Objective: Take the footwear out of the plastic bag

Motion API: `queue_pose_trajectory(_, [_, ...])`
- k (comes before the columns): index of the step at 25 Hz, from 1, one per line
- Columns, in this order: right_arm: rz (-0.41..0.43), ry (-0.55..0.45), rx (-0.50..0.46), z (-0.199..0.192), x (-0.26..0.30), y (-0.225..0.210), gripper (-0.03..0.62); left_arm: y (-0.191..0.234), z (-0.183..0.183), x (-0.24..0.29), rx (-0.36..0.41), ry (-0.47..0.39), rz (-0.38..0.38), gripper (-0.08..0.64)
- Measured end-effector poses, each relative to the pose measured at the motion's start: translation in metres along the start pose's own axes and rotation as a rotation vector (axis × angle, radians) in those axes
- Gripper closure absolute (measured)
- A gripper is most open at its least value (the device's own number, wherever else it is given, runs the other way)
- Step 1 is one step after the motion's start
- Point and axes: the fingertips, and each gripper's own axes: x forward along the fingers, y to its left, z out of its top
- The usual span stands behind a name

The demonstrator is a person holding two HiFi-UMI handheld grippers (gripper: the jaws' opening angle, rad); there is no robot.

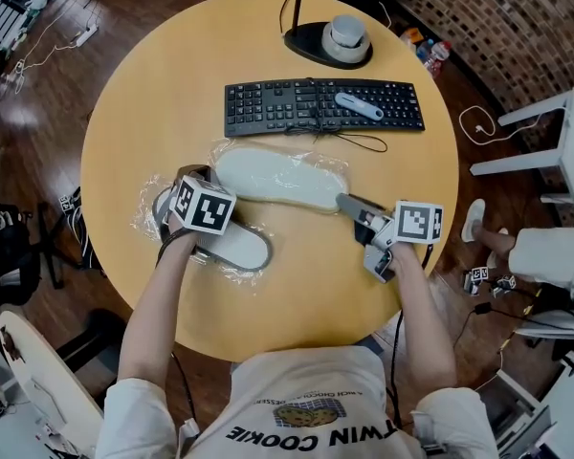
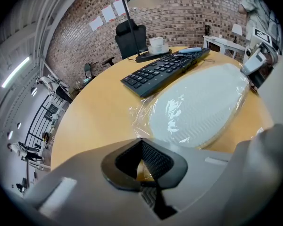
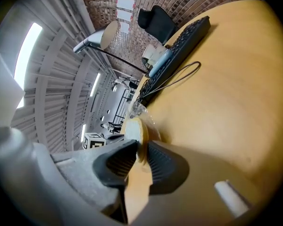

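The slipper (image 1: 282, 176) lies lengthwise across the bench's middle, parallel to the keyboard (image 1: 320, 105). The right fingers (image 3: 117, 163) clamp its right end. The left fingers (image 2: 156, 161) seem pinched on the bag (image 2: 141, 119) film at the opposite end.

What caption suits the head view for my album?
At a round table, the right gripper pinches one bagged slipper while the left gripper holds the second plastic bag.

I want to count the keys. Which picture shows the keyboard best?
The head view: the keyboard lies whole, seen from above. The left gripper view shows it slanted. The right gripper view shows it nearly edge-on.
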Motion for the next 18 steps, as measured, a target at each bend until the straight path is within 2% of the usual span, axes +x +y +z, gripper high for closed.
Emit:
queue_pose_trajectory(4, [-0.03, -0.016, -0.004, 0.002, -0.013, -0.005, 0.522, 0.001, 0.0, 0.001, 0.011, 0.007, 0.011, 0.561])
queue_pose_trajectory(10, [-0.007, -0.06, -0.024, 0.005, -0.034, -0.003, 0.523, -0.002, 0.0, 0.003, 0.019, 0.01, 0.02, 0.561])
queue_pose_trajectory(14, [-0.119, -0.08, -0.042, 0.001, -0.052, -0.012, 0.523, 0.0, -0.003, 0.001, 0.02, 0.017, 0.029, 0.561])
queue_pose_trajectory(18, [-0.181, -0.105, -0.093, 0.005, -0.067, -0.013, 0.523, 0.001, -0.003, 0.002, 0.025, 0.018, 0.05, 0.563])
